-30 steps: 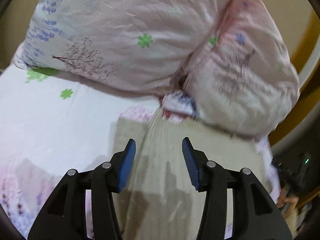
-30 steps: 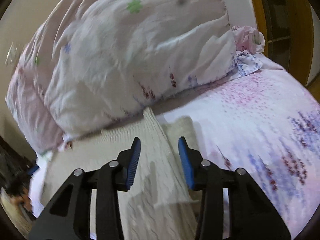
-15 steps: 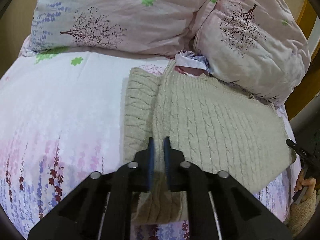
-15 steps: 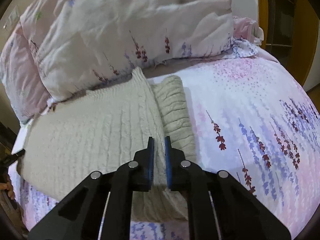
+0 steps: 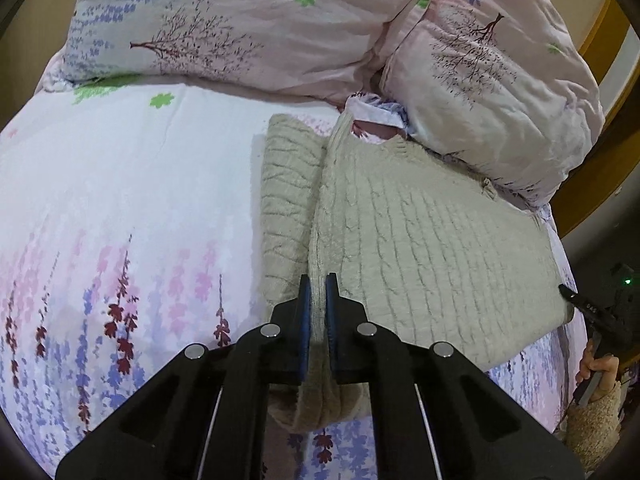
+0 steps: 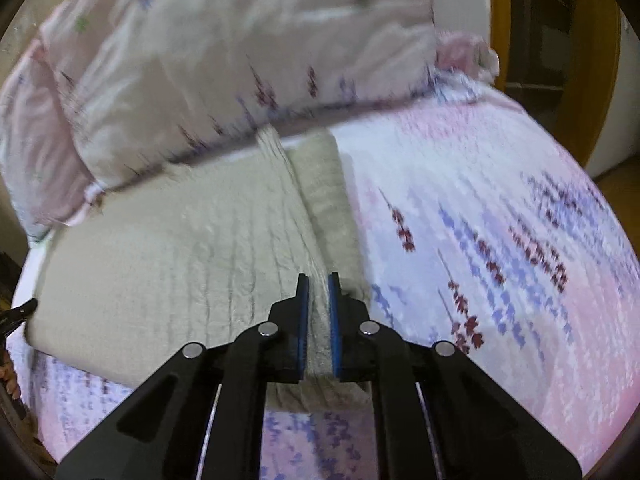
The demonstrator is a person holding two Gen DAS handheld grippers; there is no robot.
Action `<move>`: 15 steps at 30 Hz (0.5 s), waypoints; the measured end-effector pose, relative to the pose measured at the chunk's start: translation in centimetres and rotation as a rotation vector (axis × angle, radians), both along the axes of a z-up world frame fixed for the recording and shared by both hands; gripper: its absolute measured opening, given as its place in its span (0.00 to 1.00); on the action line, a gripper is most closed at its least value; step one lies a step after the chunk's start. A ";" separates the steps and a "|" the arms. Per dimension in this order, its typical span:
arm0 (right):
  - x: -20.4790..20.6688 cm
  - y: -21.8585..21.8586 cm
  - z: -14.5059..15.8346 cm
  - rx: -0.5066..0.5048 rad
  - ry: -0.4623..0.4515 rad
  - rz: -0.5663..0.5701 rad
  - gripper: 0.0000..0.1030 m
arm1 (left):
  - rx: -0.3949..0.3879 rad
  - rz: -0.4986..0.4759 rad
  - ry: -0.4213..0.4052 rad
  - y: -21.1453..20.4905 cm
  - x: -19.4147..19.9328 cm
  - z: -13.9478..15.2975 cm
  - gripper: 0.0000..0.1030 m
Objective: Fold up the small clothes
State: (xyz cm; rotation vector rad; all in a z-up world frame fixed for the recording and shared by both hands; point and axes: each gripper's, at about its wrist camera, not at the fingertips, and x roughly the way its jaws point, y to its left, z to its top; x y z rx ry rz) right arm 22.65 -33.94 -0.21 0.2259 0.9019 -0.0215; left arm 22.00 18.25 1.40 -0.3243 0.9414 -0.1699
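A beige cable-knit sweater [image 5: 420,232] lies on the floral bedsheet [image 5: 120,208], with one sleeve [image 5: 286,200] folded alongside its body. My left gripper [image 5: 315,292] is shut on the sweater's fold near its lower edge and lifts the cloth a little. In the right wrist view the same sweater [image 6: 168,252] lies left of centre, and my right gripper [image 6: 318,292] is shut on a raised ridge of its knit next to the sleeve [image 6: 328,200]. That view is blurred by motion.
Two large pink floral pillows [image 5: 248,28] [image 5: 496,92] lie right behind the sweater. A wooden bed frame [image 5: 600,40] stands at the right. The other gripper and a hand [image 5: 596,344] show at the right edge. A doorway [image 6: 560,52] lies beyond the bed.
Both grippers were open above the sweater a second ago, then closed on its fold. Since half a second ago they have held on and pulled the cloth up a little.
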 end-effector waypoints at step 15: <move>1.5 8.7 2.6 -0.100 -0.058 0.225 0.43 | 0.097 -0.085 -0.107 -4.9 -0.7 3.0 0.35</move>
